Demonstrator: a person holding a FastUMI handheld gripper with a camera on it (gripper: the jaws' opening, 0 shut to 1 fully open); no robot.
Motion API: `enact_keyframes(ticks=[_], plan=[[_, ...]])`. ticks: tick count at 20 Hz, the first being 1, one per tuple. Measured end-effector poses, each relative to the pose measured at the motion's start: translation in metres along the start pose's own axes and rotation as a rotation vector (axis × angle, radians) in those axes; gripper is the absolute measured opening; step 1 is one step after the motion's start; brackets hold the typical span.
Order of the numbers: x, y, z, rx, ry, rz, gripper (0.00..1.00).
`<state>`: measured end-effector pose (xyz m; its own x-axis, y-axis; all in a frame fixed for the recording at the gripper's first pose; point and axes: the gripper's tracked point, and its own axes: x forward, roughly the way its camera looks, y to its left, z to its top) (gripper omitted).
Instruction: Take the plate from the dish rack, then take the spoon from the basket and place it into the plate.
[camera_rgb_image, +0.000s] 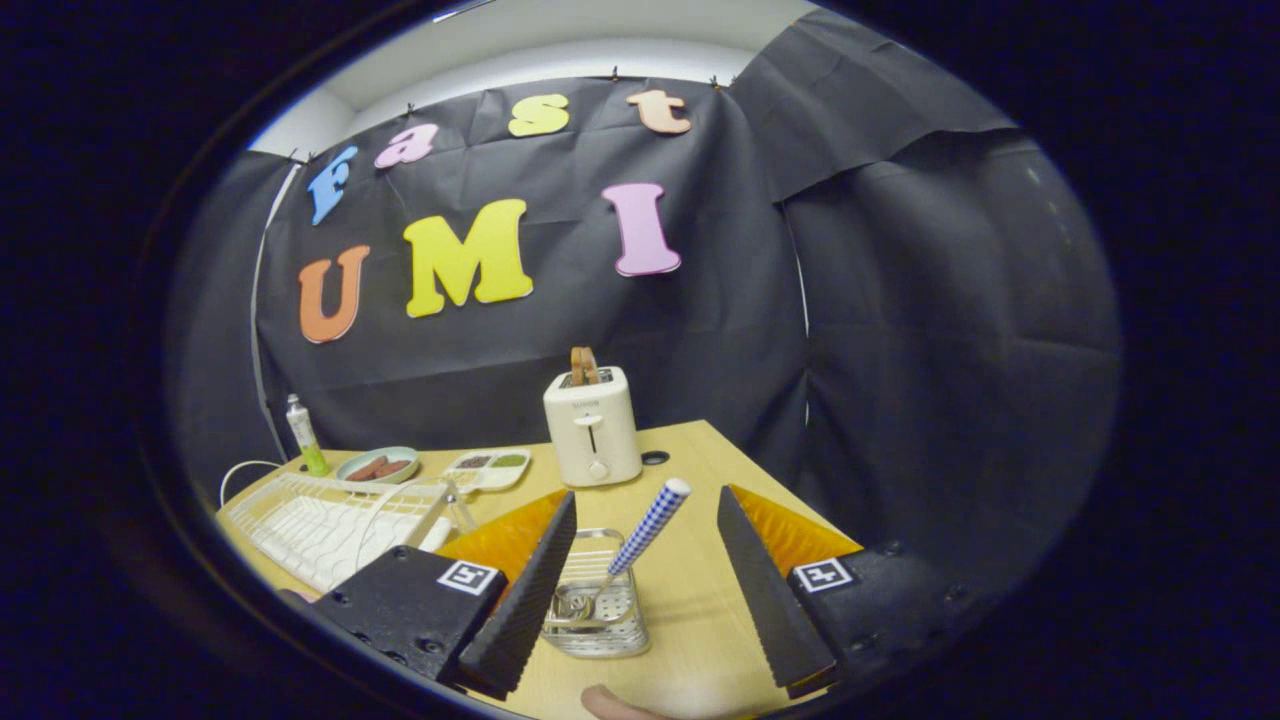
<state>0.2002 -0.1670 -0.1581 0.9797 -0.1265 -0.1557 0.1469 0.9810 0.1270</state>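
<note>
While the gripper (647, 590) hangs over the wooden table (700, 600) with its jaws wide apart and gripping nothing, the spoon (640, 540) stands between its fingers in the clear basket (598, 610), so the fetching step seems yet to come. Its checked blue-and-white handle leans up and away; the metal bowl rests at the basket bottom. A white dish rack (320, 520) sits alongside; I cannot make out the plate.

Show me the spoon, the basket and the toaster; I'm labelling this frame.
spoon (648, 528), gripper view, checked handle.
basket (600, 628), gripper view, front wall, between the open tool's fingers.
toaster (592, 430), gripper view, front face.
</note>
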Motion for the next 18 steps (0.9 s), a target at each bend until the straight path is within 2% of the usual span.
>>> enact_keyframes(ticks=[3,6,7,8,11,13,18], plan=[[0.021,-0.008,-0.019,-0.022,0.089,-0.009,0.71],[0.026,0.003,-0.02,0.02,0.088,0.038,0.54],[0.027,0.0,-0.021,0.024,0.083,0.032,0.36],[0.028,0.003,-0.019,0.025,0.08,0.042,0.31],[0.019,0.017,-0.009,-0.006,0.059,0.06,0.23],[0.014,0.017,0.0,-0.05,0.036,0.028,0.19],[-0.001,0.027,0.021,-0.111,0.003,0.018,0.15]])
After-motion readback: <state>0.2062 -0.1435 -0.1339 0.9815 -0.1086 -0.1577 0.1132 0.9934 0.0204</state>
